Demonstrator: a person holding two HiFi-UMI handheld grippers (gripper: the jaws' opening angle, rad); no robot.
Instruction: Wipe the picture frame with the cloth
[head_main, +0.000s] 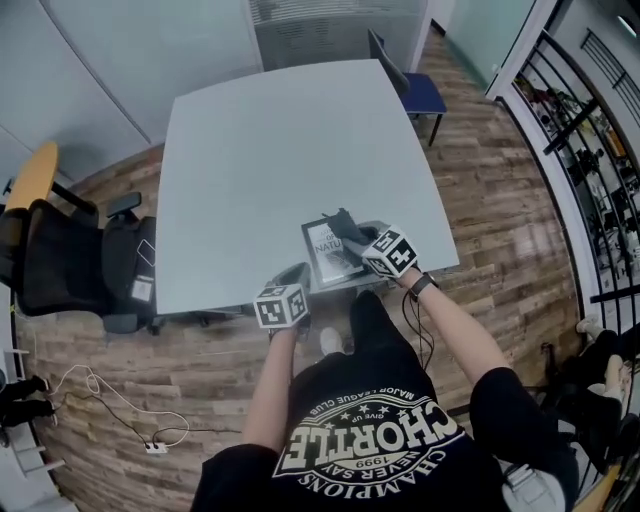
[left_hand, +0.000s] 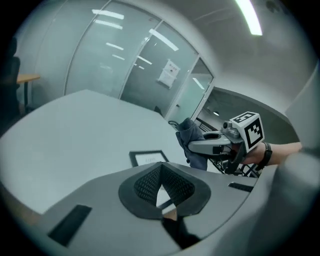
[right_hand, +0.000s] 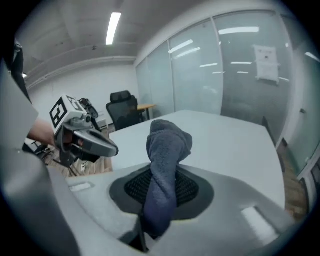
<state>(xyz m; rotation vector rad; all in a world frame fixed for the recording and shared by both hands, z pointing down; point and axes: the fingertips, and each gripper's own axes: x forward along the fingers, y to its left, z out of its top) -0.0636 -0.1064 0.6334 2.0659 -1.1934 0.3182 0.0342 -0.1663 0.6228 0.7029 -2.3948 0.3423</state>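
Grey table (head_main: 280, 150), wood floor around it. Black picture frame (head_main: 322, 255) lay flat near the table's near edge. Left gripper (head_main: 297, 272) sat at that edge, just left of the frame, jaws pressed together on nothing. Right gripper (head_main: 352, 238) was over the frame's right side, jaws pinching a dark blue cloth (right_hand: 167, 145) that stuck up beyond them.

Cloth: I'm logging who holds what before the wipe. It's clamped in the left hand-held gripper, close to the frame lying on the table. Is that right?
Not quite: the cloth is clamped in the right hand-held gripper, as the right gripper view shows; the left hand-held gripper holds nothing. The rest stands: it is close to the frame lying on the table.
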